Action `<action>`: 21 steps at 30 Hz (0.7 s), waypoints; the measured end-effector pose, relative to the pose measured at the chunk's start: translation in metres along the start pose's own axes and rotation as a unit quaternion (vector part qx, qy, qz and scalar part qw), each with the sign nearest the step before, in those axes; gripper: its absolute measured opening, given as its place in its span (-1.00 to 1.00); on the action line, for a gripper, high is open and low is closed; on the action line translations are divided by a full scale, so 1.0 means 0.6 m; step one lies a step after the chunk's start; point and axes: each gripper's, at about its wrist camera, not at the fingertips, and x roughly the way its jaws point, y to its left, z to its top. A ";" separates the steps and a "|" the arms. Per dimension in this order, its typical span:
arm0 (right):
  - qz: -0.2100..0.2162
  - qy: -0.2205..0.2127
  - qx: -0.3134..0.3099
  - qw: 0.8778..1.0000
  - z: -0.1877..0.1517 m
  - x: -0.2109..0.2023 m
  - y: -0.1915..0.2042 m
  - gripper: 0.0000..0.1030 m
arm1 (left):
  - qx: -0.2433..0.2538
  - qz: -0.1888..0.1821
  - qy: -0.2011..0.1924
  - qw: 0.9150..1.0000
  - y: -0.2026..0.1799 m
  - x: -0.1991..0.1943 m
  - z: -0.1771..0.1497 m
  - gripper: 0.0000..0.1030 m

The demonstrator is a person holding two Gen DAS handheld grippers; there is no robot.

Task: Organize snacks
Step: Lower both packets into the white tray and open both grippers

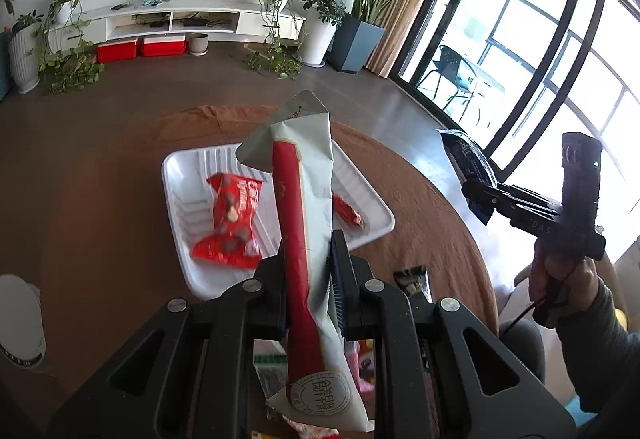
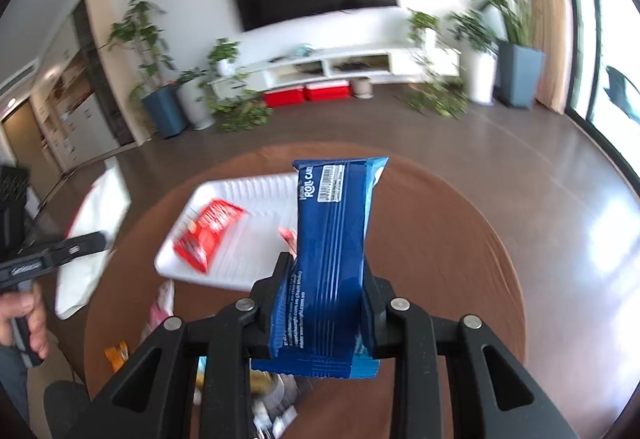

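My left gripper [image 1: 310, 279] is shut on a long red-and-white snack packet [image 1: 304, 231] and holds it upright above the near edge of a white tray [image 1: 180, 175]. The tray holds a red snack bag [image 1: 232, 219] and a small red packet [image 1: 348, 213]. My right gripper [image 2: 326, 291] is shut on a blue roll-cake packet [image 2: 332, 239], held up to the right of the tray [image 2: 240, 267]. The right gripper also shows in the left wrist view [image 1: 480, 195], off to the right above the table edge.
A round brown table [image 2: 440, 259] carries the tray. Several loose snacks lie at its near edge [image 1: 412, 279] [image 2: 116, 355]. A white object [image 1: 20, 323] sits at the left. Plants, a TV stand and red boxes [image 1: 140, 47] are far behind. Windows are at the right.
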 end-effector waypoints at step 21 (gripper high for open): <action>-0.006 0.121 -0.052 0.991 0.055 0.290 0.047 -0.39 | -0.037 0.016 0.108 0.993 0.057 0.312 0.072 -0.71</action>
